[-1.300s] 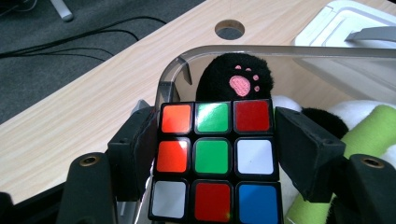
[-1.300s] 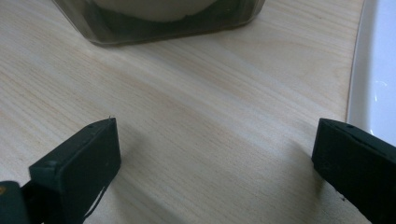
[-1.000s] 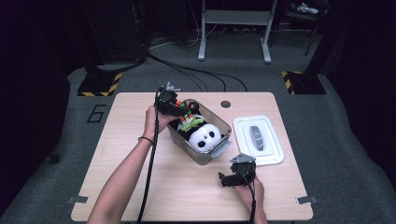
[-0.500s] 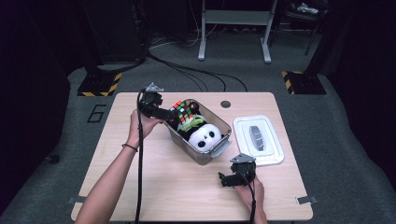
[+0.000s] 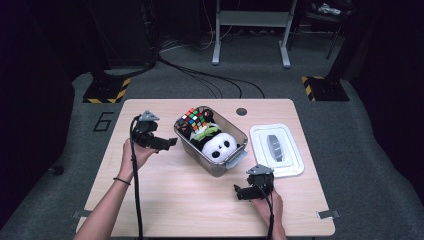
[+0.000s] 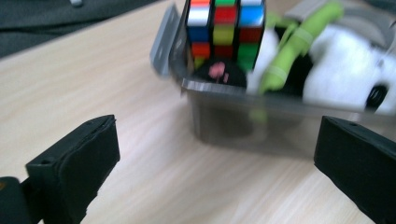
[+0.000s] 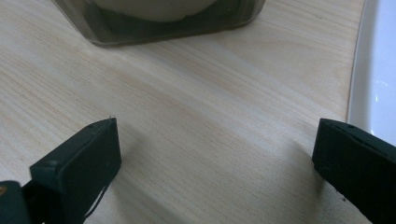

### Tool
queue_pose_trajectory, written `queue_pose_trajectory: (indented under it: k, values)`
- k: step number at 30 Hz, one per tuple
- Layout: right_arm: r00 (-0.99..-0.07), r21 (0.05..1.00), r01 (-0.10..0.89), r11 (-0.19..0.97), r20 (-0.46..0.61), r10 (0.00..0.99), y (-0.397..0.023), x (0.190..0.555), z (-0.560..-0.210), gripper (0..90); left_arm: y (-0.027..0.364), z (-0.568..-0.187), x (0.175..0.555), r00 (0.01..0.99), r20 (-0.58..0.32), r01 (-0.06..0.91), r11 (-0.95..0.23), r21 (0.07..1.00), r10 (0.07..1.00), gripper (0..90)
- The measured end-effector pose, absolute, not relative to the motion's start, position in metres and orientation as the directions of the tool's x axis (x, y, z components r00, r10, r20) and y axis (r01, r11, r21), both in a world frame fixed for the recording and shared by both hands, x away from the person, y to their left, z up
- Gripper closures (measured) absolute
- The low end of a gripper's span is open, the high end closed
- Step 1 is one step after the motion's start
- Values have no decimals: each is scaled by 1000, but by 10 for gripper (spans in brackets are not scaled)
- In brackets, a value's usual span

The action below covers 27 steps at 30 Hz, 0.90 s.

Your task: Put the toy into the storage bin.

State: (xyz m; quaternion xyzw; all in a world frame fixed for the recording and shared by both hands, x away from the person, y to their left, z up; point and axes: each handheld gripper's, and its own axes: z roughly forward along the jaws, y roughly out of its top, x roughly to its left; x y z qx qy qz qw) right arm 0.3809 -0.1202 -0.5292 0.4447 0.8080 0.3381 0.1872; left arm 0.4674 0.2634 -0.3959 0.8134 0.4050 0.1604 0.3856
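At the left of the tabletop [image 5: 165,200] the left gripper [image 5: 167,143] is held just above the wood, aimed toward the bin [image 5: 212,165]. Its fingers [image 6: 79,163] stand wide apart with nothing between them; they have just been opening. The gripper sits near the bin's left side but clear of it, with a gap of bare wood between.

The bin is a grey, clear-walled box set at an angle in the middle of the tabletop. In its far corner stands a cube [image 5: 195,119] with coloured squares, upright against the wall. Just beside the cube lies a green piece [image 5: 206,133], which in the blurred left gripper view looks like a soft stalk, though I cannot be sure what it is. Next to it a panda [image 5: 221,146] plush fills the near half of the bin, face up.

Right of the bin, just beside it, a white lid [image 5: 276,150] lies flat on the tabletop.

The right gripper [image 5: 241,192] rests low near the front edge, in front of the bin's near corner and the lid. Its fingers [image 7: 79,163] are also wide apart and hold nothing; bare wood shows between them, with the bin's wall ahead and the lid's edge at the right.
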Motion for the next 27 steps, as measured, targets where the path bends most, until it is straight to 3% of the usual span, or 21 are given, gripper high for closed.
queue_pose_trajectory:
  k: [16,27]
  values:
    - [-526,715,596,365,5,851,-119,381,-529,5,302,-493,444,539,-111,656,-333,678,835,0]
    - [-515,713,605,355,11,857,-118,380,-529,5,316,-526,438,481,-71,640,-294,710,874,0]
